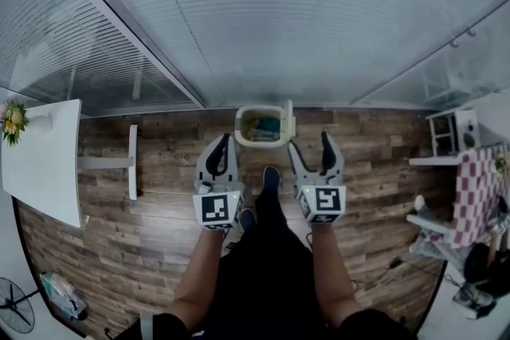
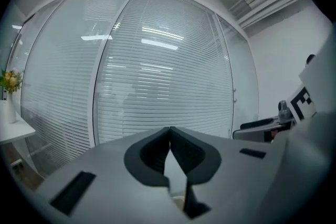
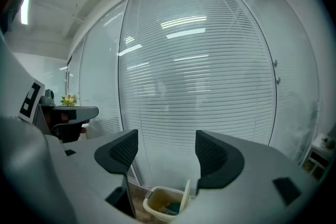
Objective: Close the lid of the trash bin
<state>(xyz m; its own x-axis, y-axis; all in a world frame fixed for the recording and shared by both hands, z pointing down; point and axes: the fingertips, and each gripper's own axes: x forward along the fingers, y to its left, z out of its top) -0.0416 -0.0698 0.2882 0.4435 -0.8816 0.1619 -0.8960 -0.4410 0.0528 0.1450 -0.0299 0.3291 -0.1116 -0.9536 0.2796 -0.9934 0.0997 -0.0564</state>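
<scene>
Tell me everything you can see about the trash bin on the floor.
The trash bin is a small cream container, plastic by its look, rectangular with rounded corners. It stands upright on the wood-plank floor, at the foot of the glass wall with blinds. Its lid is open, standing upright along the bin's right edge. Inside lies yellowish and blue-green rubbish, too small to identify. Nothing rests on it or holds it.

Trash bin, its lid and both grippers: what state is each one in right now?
Trash bin: upright, open at the top.
Lid: raised, standing on edge at the bin's side, not yet closed.
Left gripper: fingers shut together, holding nothing.
Right gripper: fingers apart, empty, with the bin showing below them.
</scene>
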